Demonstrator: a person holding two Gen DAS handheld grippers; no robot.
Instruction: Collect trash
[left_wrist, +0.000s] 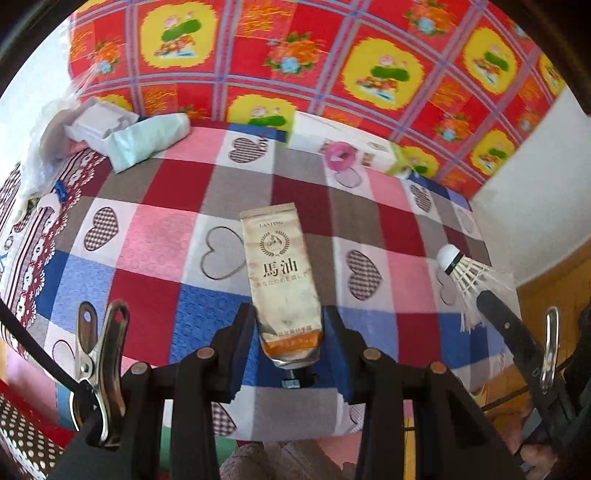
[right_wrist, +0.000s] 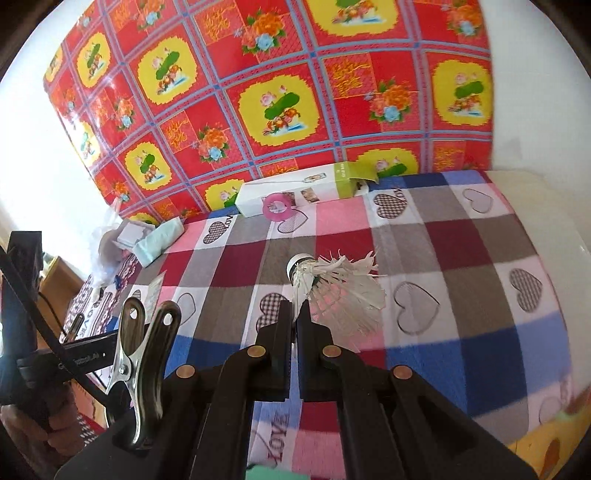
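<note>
Two pieces of trash are already held, one in each gripper. On the left, the left gripper squeezes a tan hand cream tube near its cap end. The tube's long side points straight out from the fingers, away over the checked blanket. The cap sits low between the pads. This gripper tips steeply down toward the bed.

More trash lies far off at the back. A crumpled pale green wrapper and a white tray sit in the back left corner. A pink ring leans by a long white box against the red flowered cloth. The left hand looks nearer to the wrapper.

On the right, the right gripper is pinched tight on a white shuttlecock. It grips near the cork end, and the torn feathers fan out to the right. This gripper tips down less steeply.

Both hands are full, so I think the next move is to drop these somewhere. No bin shows in either view.
</note>
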